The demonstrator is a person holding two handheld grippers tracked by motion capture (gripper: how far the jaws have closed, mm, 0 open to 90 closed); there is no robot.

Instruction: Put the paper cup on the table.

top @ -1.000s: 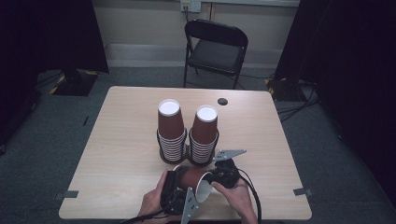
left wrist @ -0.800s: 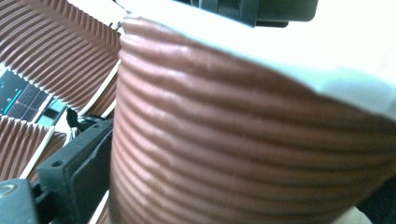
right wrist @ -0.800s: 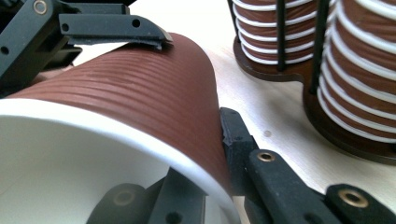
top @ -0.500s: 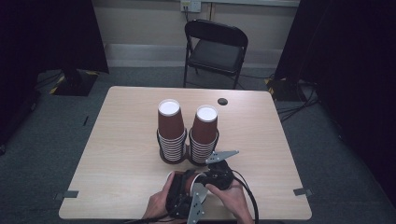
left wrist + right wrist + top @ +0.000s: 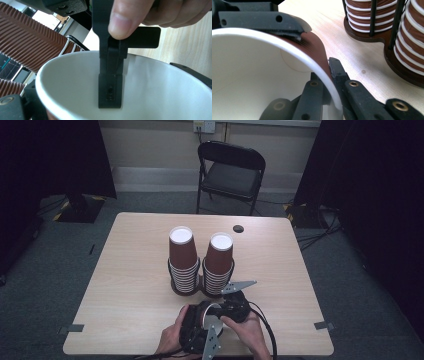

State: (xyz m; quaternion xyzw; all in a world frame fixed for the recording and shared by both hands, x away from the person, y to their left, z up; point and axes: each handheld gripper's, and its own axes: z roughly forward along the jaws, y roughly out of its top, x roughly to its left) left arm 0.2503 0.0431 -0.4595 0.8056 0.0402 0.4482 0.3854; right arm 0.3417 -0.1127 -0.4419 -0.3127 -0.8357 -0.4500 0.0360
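Sitting near the front edge of the pale wooden worktop (image 5: 125,285), just before two tall stacks of ribbed brown paper cups (image 5: 200,262), both hands bringing the left gripper (image 5: 197,336) and right gripper (image 5: 231,306) together around one loose brown paper cup with a white inside (image 5: 212,312). Looking into that cup's white mouth (image 5: 150,90) from the left gripper view, with a black finger (image 5: 110,92) of the other gripper hanging inside the rim; left fingers' own state impossible to tell. Pinching the cup's rim (image 5: 317,65) in the right gripper view, right fingers (image 5: 312,97) closing narrowly on the wall, one inside and one outside.
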